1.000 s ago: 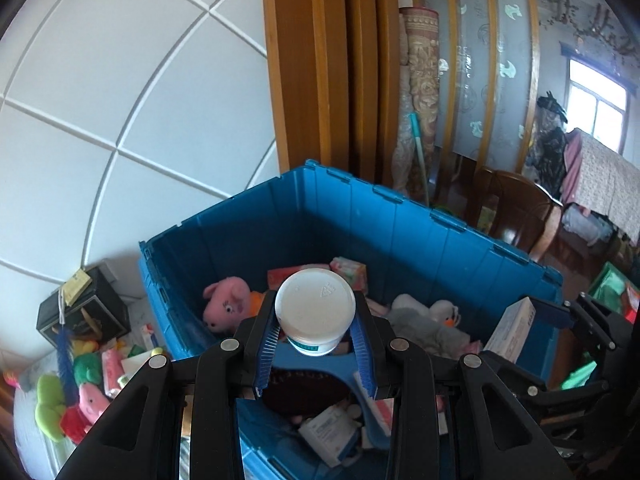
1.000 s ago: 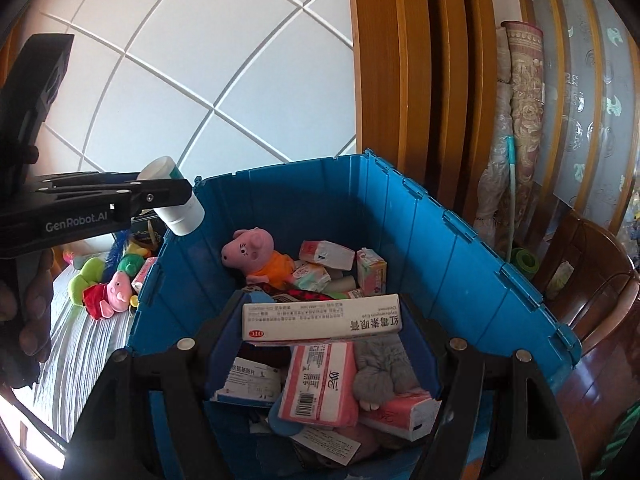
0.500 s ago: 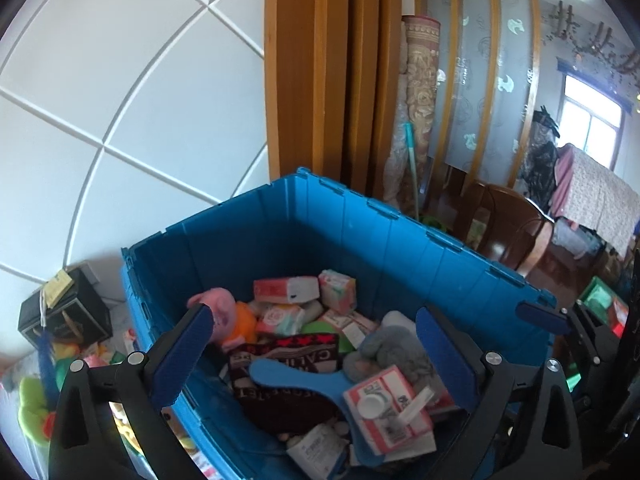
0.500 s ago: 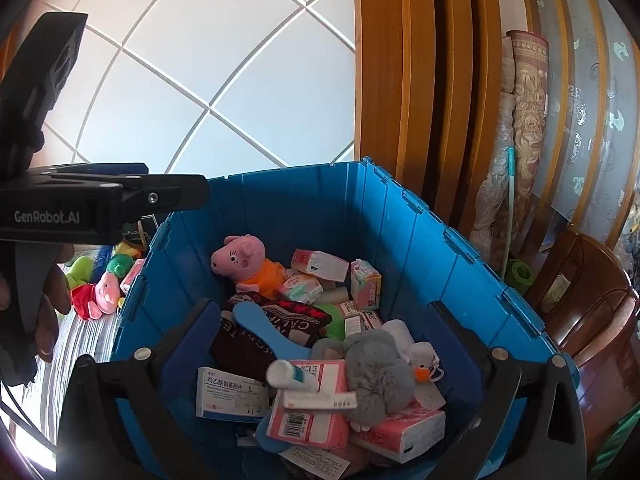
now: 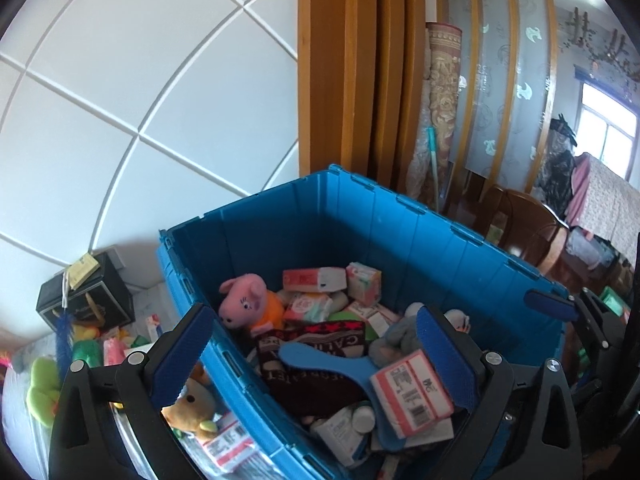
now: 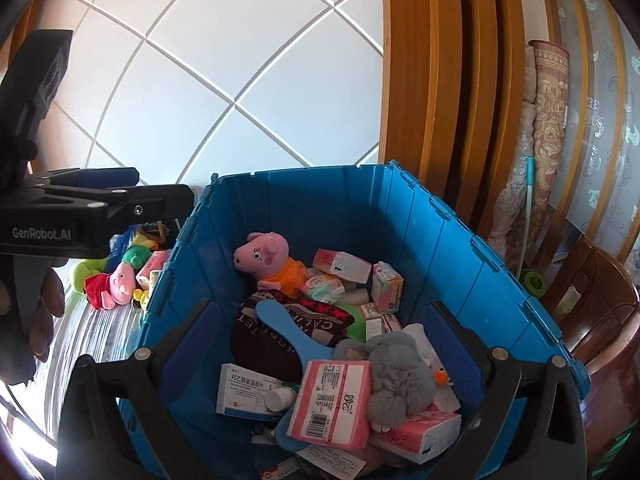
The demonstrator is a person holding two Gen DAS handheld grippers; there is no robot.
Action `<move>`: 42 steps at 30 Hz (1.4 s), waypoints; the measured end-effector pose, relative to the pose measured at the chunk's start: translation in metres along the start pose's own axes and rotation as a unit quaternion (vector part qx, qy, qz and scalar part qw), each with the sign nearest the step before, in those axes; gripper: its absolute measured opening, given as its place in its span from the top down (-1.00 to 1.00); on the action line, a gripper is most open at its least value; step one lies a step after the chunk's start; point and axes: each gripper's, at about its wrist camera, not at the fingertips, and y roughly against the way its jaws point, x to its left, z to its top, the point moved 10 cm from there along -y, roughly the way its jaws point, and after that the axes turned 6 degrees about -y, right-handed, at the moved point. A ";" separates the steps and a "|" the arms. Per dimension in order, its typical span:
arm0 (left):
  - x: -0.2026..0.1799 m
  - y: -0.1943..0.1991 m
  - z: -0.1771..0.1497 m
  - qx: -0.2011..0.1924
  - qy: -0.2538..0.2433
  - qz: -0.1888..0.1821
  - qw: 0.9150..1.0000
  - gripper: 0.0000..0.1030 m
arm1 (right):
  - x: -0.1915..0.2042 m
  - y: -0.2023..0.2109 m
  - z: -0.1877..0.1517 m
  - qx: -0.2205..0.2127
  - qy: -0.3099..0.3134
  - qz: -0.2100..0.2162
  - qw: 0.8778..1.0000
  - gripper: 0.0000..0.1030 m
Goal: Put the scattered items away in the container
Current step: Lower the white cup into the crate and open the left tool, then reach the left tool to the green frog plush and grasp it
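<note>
A big blue crate (image 5: 420, 232) (image 6: 460, 248) holds a pink pig plush (image 5: 246, 300) (image 6: 266, 254), a blue paddle (image 5: 324, 358) (image 6: 288, 324), a grey plush (image 6: 396, 376), a small white bottle (image 6: 280, 398) (image 5: 362, 418) and several pink and white boxes. My left gripper (image 5: 316, 354) is open and empty above the crate's left rim. My right gripper (image 6: 320, 350) is open and empty over the crate. Scattered toys (image 6: 116, 276) (image 5: 84, 344) lie on the surface left of the crate. A bear plush (image 5: 190, 408) lies by the crate's left wall.
A black box (image 5: 86, 296) stands at the back left by the white wall. Wooden door frames (image 5: 344, 64), a rolled carpet (image 6: 548, 140) and a wooden chair (image 6: 600, 300) stand right of the crate. The left gripper's body (image 6: 80, 212) shows at left in the right wrist view.
My left gripper opened and let go of the white bottle; my right gripper opened and let go of the long white box. Both items dropped into the crate. The left gripper drifted left.
</note>
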 end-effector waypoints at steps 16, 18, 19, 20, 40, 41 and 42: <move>0.150 0.062 -0.109 0.023 0.111 0.089 0.990 -0.99 | 0.154 -0.012 -0.006 0.007 0.083 0.077 0.994 -1.00; 0.176 0.069 -0.127 0.028 0.129 0.097 0.987 -0.99 | 0.176 -0.015 -0.008 0.009 0.096 0.080 0.992 -1.00; 0.189 0.072 -0.135 0.029 0.139 0.099 0.985 -0.99 | 0.186 -0.016 -0.010 0.011 0.100 0.081 0.992 -1.00; 0.203 0.076 -0.144 0.031 0.149 0.103 0.983 -0.99 | 0.197 -0.017 -0.010 0.013 0.103 0.082 0.991 -1.00; 0.511 0.092 -0.291 0.072 0.172 0.208 0.960 -0.99 | 0.374 -0.085 -0.073 0.096 0.142 0.083 0.982 -1.00; 0.525 0.086 -0.295 0.074 0.167 0.209 0.961 -0.99 | 0.378 -0.089 -0.078 0.101 0.143 0.081 0.981 -1.00; 0.538 0.080 -0.299 0.074 0.162 0.205 0.962 -0.99 | 0.381 -0.092 -0.084 0.107 0.144 0.078 0.981 -1.00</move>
